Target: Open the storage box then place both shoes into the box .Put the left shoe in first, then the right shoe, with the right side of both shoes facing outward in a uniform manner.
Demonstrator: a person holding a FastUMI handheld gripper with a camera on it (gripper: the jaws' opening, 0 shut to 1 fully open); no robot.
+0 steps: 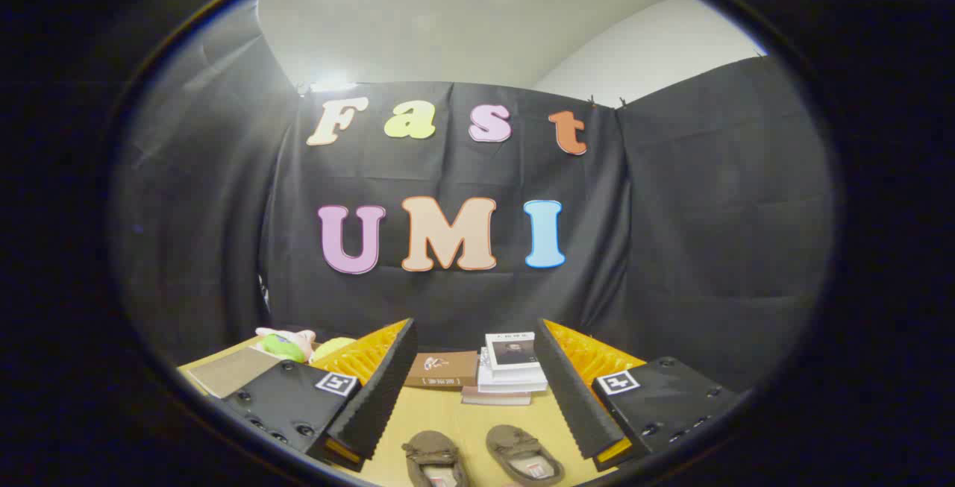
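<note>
Shoes [481, 456] between wide-open claw [470, 390]

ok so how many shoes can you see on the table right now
2. Both lie side by side on the table, between the open gripper's fingers: the left shoe nearer one finger, the right shoe nearer the other. Their near ends are cut off from view.

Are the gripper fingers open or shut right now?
Open. The gripper holds nothing; its fingers stand wide apart, with the two brown moccasin shoes lying side by side on the wooden table between them.
</note>
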